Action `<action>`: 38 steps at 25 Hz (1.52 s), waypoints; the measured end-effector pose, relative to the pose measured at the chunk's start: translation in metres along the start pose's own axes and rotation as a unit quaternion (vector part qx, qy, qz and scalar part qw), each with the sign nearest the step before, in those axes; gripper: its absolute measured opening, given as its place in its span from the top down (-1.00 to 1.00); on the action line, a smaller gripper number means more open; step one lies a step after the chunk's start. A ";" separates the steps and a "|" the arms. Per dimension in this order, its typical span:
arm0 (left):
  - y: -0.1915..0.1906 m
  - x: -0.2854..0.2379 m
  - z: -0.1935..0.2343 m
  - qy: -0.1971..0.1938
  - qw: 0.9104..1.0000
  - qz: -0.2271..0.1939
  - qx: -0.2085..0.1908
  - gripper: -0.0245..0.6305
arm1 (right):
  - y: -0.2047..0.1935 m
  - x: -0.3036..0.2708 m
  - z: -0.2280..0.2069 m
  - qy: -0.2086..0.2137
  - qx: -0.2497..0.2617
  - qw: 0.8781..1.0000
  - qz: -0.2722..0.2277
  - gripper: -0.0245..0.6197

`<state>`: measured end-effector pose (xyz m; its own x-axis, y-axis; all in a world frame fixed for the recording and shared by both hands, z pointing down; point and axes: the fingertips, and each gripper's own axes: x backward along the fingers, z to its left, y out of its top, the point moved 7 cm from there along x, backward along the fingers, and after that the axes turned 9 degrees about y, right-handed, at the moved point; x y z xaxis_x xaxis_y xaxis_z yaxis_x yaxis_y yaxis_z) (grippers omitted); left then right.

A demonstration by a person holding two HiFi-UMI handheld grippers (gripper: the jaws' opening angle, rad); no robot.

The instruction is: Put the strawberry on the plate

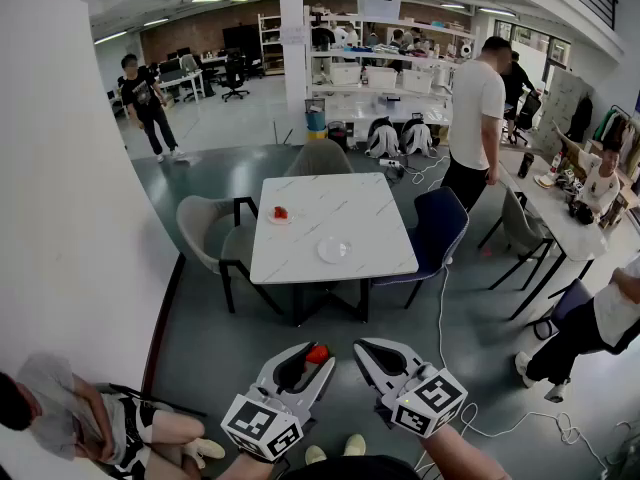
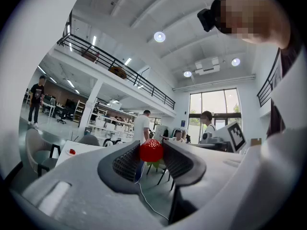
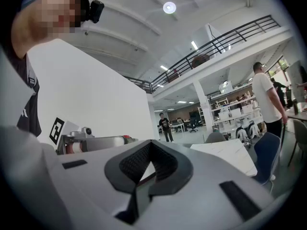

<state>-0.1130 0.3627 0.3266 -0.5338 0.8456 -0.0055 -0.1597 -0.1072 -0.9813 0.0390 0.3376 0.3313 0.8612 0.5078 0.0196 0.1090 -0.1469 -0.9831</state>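
Left gripper (image 1: 312,358) level, jaws wide and clamped on strawberry (image 2: 151,150) at their tips, well short of table (image 1: 300,263); plate (image 1: 334,250) sits on table's near side; right gripper (image 3: 149,146) closed tip to tip, holding nothing.

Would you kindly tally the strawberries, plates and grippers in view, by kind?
Strawberries: 2 (held strawberry, plated strawberry)
Plates: 2 (occupied plate, empty plate)
Grippers: 2 (left gripper, right gripper)
Total: 6

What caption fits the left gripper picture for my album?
The left gripper holds a red strawberry, with the white table ahead.
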 end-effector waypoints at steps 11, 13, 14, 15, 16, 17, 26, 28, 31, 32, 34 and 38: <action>-0.007 -0.015 -0.008 0.012 1.000 0.009 0.001 0.45 | -0.002 0.008 -0.018 0.009 -0.001 1.000 0.003 0.92; -0.010 -0.020 -0.009 0.011 1.000 0.011 0.006 0.45 | -0.002 0.010 -0.021 0.017 -0.004 1.000 0.000 0.92; -0.010 -0.022 -0.009 0.011 1.000 0.012 0.008 0.45 | -0.001 0.011 -0.022 0.021 -0.006 1.000 -0.003 0.92; -0.011 -0.024 -0.009 0.012 1.000 0.012 0.008 0.45 | -0.001 0.012 -0.024 0.024 -0.006 1.000 -0.005 0.92; -0.010 -0.027 -0.009 0.013 1.000 0.012 0.007 0.45 | 0.000 0.013 -0.025 0.025 -0.004 1.000 -0.006 0.92; -0.010 -0.029 -0.009 0.013 1.000 0.011 0.005 0.45 | 0.001 0.015 -0.027 0.024 -0.002 1.000 -0.007 0.92; -0.010 -0.049 -0.017 0.020 1.000 0.014 -0.012 0.45 | 0.001 0.031 -0.049 0.026 -0.006 0.999 -0.020 0.91; -0.011 -0.054 -0.019 0.021 1.000 0.015 -0.014 0.45 | -0.001 0.034 -0.055 0.027 -0.009 0.999 -0.024 0.91; -0.011 -0.064 -0.019 0.024 0.999 0.018 -0.015 0.45 | 0.000 0.035 -0.065 0.028 -0.013 0.999 -0.029 0.91; -0.012 -0.066 -0.019 0.026 0.999 0.020 -0.015 0.45 | 0.000 0.036 -0.068 0.028 -0.015 0.999 -0.029 0.91; -0.013 -0.069 -0.017 0.030 0.999 0.024 -0.015 0.45 | 0.000 0.036 -0.072 0.026 -0.020 0.999 -0.030 0.91; -0.016 -0.074 -0.004 0.034 0.999 0.025 -0.015 0.45 | -0.004 0.030 -0.080 0.015 -0.027 0.999 -0.029 0.91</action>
<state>-0.0677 0.3042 0.3423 -0.4833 0.8729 -0.0668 -0.1093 -0.1359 -0.9847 0.1038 0.2856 0.3501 0.8666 0.4920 0.0832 0.1858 -0.1633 -0.9689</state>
